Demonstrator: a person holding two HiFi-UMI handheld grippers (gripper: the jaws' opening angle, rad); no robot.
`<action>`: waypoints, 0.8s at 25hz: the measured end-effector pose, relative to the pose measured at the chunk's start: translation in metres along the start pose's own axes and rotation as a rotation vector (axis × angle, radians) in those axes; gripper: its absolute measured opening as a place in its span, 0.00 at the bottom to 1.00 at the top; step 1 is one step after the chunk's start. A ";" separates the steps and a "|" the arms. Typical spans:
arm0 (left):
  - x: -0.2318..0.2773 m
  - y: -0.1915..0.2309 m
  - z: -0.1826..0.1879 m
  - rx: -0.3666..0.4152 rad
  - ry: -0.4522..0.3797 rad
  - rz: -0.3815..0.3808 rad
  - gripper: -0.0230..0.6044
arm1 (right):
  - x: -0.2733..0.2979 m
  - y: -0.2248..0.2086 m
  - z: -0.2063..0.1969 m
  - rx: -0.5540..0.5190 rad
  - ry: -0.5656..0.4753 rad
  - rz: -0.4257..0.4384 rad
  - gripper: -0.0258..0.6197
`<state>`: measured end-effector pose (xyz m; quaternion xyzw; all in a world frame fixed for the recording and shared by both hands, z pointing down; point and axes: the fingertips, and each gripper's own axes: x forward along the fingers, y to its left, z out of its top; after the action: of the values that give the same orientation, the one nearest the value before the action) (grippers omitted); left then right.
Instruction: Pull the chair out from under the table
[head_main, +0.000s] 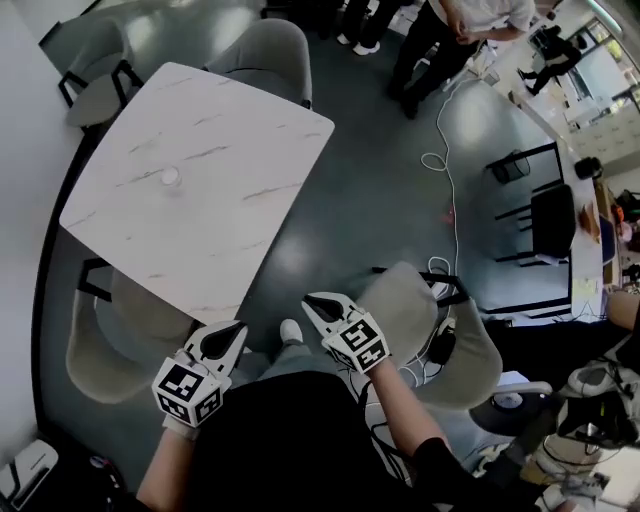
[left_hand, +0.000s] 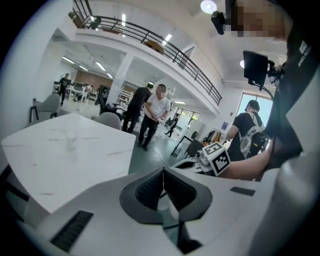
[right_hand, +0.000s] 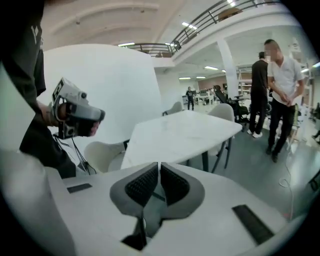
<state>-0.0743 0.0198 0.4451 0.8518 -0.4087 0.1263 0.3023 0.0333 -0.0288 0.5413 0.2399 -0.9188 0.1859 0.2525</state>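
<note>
Left gripper (head_main: 227, 337), right gripper (head_main: 319, 305): fingers are pressed together, nothing is held. Chair (head_main: 440, 335): is set clear of the marble surface (head_main: 190, 180), just beside the right gripper.

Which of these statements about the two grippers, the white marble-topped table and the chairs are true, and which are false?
1. The right gripper is shut on nothing. True.
2. The left gripper clamps a chair back. False: it is shut on nothing and touches no chair.
3. The beige shell chair beside the right gripper stands clear of the white marble-topped table. True.
4. The tabletop is bare. False: a small pale round object sits on it.
</note>
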 end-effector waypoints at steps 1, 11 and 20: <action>-0.012 0.006 0.008 -0.005 -0.037 0.029 0.05 | 0.005 0.012 0.024 -0.014 -0.033 0.038 0.08; -0.132 0.057 0.022 -0.065 -0.294 0.309 0.05 | 0.044 0.154 0.176 -0.143 -0.230 0.325 0.08; -0.216 0.062 0.025 -0.099 -0.458 0.487 0.05 | 0.041 0.253 0.220 -0.262 -0.294 0.528 0.08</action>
<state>-0.2596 0.1082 0.3510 0.7198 -0.6630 -0.0197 0.2046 -0.2155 0.0614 0.3315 -0.0170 -0.9920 0.0884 0.0888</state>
